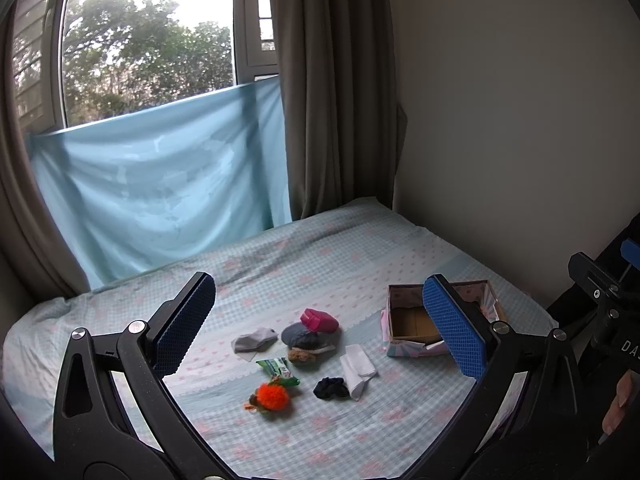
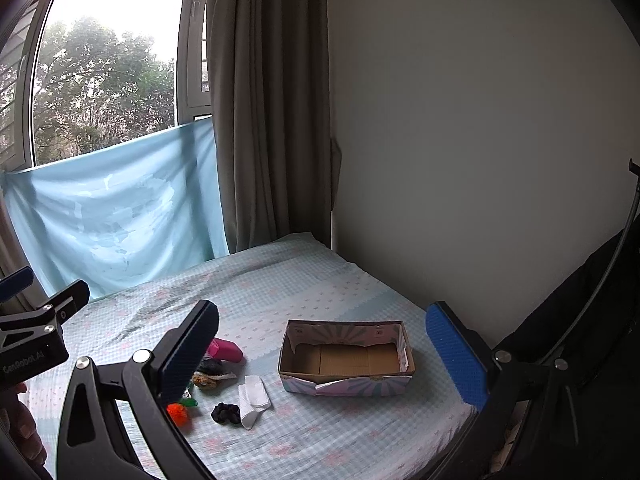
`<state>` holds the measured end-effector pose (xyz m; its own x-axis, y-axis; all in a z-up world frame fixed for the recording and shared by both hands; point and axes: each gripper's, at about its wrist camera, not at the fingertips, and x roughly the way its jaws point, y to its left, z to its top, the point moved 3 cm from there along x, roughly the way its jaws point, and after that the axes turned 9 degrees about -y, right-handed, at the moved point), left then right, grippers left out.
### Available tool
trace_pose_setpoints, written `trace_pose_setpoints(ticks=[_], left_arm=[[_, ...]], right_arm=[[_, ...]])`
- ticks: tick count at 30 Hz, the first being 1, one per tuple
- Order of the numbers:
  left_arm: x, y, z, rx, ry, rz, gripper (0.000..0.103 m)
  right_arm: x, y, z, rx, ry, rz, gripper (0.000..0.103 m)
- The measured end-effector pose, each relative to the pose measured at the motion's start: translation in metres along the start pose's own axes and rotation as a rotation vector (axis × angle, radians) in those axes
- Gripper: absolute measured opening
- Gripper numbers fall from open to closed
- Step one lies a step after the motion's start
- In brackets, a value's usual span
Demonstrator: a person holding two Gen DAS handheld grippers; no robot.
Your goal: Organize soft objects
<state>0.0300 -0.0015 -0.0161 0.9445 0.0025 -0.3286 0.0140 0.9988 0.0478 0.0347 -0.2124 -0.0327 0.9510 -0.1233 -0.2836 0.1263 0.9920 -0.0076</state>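
Soft items lie on the bed [image 1: 304, 256]: a pink pouch [image 1: 319, 320], a grey cloth [image 1: 255, 339], a dark grey piece on a brown plush [image 1: 306, 344], a green packet [image 1: 276, 368], an orange pompom [image 1: 272, 397], a dark scrunchie [image 1: 331, 388] and a white sock [image 1: 358, 368]. An open cardboard box [image 1: 412, 326] sits to their right, empty inside. My left gripper [image 1: 320, 332] is open and held above the items. My right gripper [image 2: 324, 360] is open, held above the box [image 2: 346, 360]; the sock [image 2: 253, 400] and scrunchie [image 2: 225, 413] lie left of it.
A wall [image 2: 480, 140] borders the bed's right side. A curtain [image 1: 332, 92] and a light blue sheet [image 1: 160, 188] hang under the window at the far end. The other gripper shows at the right edge of the left wrist view [image 1: 604, 300].
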Motion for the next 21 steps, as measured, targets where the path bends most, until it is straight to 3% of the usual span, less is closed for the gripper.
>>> trace_pose_setpoints(ticks=[21], left_arm=[[-0.0014, 0.0016, 0.0001, -0.009, -0.004, -0.009, 0.103]], right_arm=[[0.0014, 0.0001, -0.0019, 0.004, 0.006, 0.0, 0.103]])
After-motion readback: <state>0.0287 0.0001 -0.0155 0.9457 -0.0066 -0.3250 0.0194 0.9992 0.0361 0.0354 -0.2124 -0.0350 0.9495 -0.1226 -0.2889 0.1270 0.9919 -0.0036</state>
